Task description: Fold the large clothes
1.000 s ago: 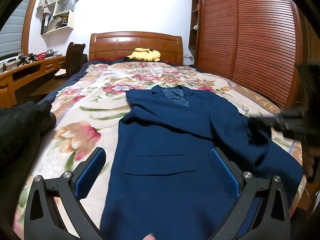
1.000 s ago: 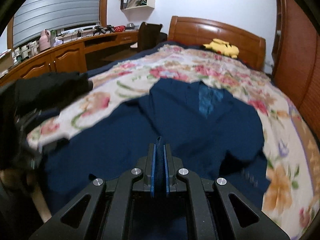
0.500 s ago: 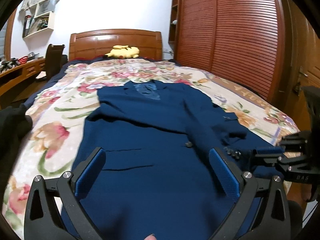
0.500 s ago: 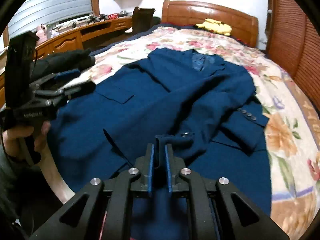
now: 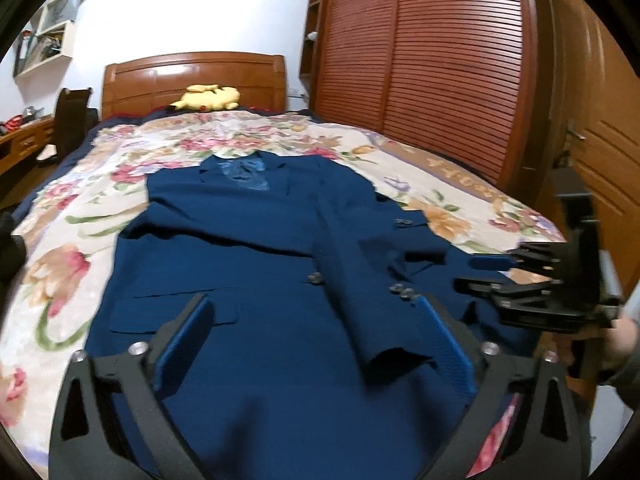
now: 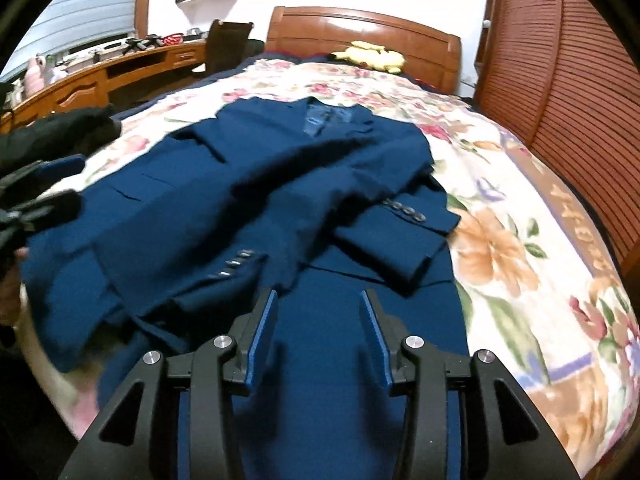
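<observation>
A navy blue suit jacket (image 5: 248, 240) lies face up on the flowered bedspread (image 5: 72, 216), collar toward the headboard. Both sleeves are folded across its front; one sleeve (image 5: 348, 296) runs down the middle. My left gripper (image 5: 316, 332) is open and empty above the jacket's lower hem. My right gripper (image 6: 318, 320) is open and empty above the hem on the jacket (image 6: 280, 200) right half; it also shows in the left wrist view (image 5: 480, 272) at the bed's right edge. A cuff with buttons (image 6: 404, 216) lies ahead of it.
A wooden headboard (image 5: 192, 80) with a yellow plush toy (image 5: 208, 98) stands at the far end. A slatted wooden wardrobe (image 5: 440, 68) lines the right side. A desk (image 6: 92, 76) and chair (image 6: 228, 44) stand left. Dark clothing (image 6: 60, 132) lies at the bed's left edge.
My right gripper was shut on the jacket's sleeve, carried it across the front, and has opened and let it go. My left gripper has stayed open and shifted right over the hem.
</observation>
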A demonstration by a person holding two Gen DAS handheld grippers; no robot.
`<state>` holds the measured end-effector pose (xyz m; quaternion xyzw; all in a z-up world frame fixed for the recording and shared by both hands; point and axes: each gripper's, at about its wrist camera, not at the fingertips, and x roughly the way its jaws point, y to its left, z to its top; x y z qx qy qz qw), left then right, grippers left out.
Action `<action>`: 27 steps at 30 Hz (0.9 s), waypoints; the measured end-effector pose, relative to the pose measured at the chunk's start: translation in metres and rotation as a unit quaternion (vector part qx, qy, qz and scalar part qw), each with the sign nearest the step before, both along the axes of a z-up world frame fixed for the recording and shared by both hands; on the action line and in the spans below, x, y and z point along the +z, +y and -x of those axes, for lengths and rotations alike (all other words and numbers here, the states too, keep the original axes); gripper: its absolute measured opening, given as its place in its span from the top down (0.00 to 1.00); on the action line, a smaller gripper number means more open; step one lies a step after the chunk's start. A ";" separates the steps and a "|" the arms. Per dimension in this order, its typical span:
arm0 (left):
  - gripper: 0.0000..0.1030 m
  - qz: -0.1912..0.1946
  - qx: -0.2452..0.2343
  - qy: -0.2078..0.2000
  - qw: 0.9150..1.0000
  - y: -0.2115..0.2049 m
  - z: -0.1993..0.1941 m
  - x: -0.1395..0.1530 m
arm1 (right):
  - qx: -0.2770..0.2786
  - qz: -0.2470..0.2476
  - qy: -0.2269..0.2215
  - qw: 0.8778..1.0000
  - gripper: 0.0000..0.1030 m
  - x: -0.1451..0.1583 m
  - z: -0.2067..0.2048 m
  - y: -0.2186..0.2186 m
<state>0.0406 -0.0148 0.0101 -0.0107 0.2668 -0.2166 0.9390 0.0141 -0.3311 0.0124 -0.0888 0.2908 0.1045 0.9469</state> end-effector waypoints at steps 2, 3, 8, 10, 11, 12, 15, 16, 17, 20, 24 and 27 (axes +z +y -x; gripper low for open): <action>0.24 0.000 -0.010 0.008 1.000 -0.005 0.000 -0.002 | -0.009 0.000 0.003 1.000 0.57 -0.005 -0.010 -0.004; 0.34 -0.004 -0.012 0.010 1.000 -0.008 0.001 -0.003 | -0.012 -0.002 0.006 1.000 0.57 -0.008 -0.013 -0.005; 0.51 -0.025 -0.020 0.029 0.999 -0.019 0.001 -0.012 | -0.016 -0.005 0.026 1.000 0.57 -0.022 -0.031 -0.007; 0.58 -0.027 -0.027 0.038 0.999 -0.023 0.001 -0.015 | -0.009 -0.015 0.033 0.999 0.57 -0.028 -0.036 -0.009; 0.60 -0.027 -0.031 0.044 0.998 -0.024 0.001 -0.016 | -0.008 -0.019 0.031 0.999 0.56 -0.028 -0.037 -0.009; 0.60 -0.028 -0.035 0.050 0.998 -0.025 0.001 -0.019 | -0.007 -0.023 0.031 0.999 0.56 -0.028 -0.038 -0.009; 0.61 -0.035 -0.038 0.063 0.997 -0.028 -0.001 -0.025 | -0.005 -0.030 0.030 0.999 0.56 -0.031 -0.040 -0.009; 0.61 -0.036 -0.039 0.067 0.996 -0.029 -0.002 -0.026 | -0.004 -0.033 0.029 0.999 0.56 -0.031 -0.040 -0.010; 0.64 -0.035 -0.041 0.070 0.996 -0.030 -0.003 -0.027 | -0.005 -0.036 0.027 0.999 0.56 -0.032 -0.040 -0.011; 0.90 -0.030 -0.054 0.078 0.995 -0.032 -0.004 -0.026 | -0.007 -0.034 0.021 0.999 0.56 -0.035 -0.039 -0.012; 0.95 -0.040 -0.043 0.055 0.997 -0.030 0.001 -0.012 | -0.009 -0.029 0.015 0.999 0.56 -0.037 -0.037 -0.010; 0.96 -0.050 -0.018 0.028 0.998 -0.017 -0.004 0.008 | -0.009 -0.032 0.010 0.999 0.56 -0.037 -0.034 -0.012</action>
